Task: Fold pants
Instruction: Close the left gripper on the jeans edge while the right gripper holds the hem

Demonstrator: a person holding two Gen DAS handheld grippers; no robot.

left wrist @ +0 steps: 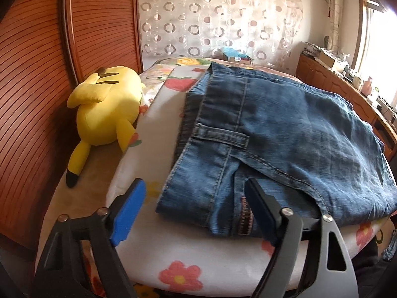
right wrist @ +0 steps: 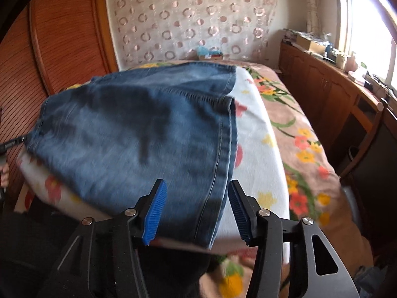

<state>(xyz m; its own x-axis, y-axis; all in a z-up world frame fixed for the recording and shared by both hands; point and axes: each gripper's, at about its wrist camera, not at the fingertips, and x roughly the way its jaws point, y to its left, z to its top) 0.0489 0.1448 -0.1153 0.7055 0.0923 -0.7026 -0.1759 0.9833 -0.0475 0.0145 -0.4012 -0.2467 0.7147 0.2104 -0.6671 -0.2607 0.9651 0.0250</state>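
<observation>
Left gripper [left wrist: 196, 211] stands open, its pads either side of the waistband corner of the folded jeans [left wrist: 285, 134], not pressing. Right gripper [right wrist: 196, 209] is half open over the jeans' near hem corner, gripping nothing. Jeans lie on the floral bed [right wrist: 260, 136]. A yellow plush toy [left wrist: 106, 114] lies at ten o'clock.

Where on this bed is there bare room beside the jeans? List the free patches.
Free: the white flowered sheet right of the jeans, out to the pink blanket; the near sheet strip below the jeans' waistband; the tan strip by the yellow plush toy. Crowded: the middle, under denim, and the plush's corner.
</observation>
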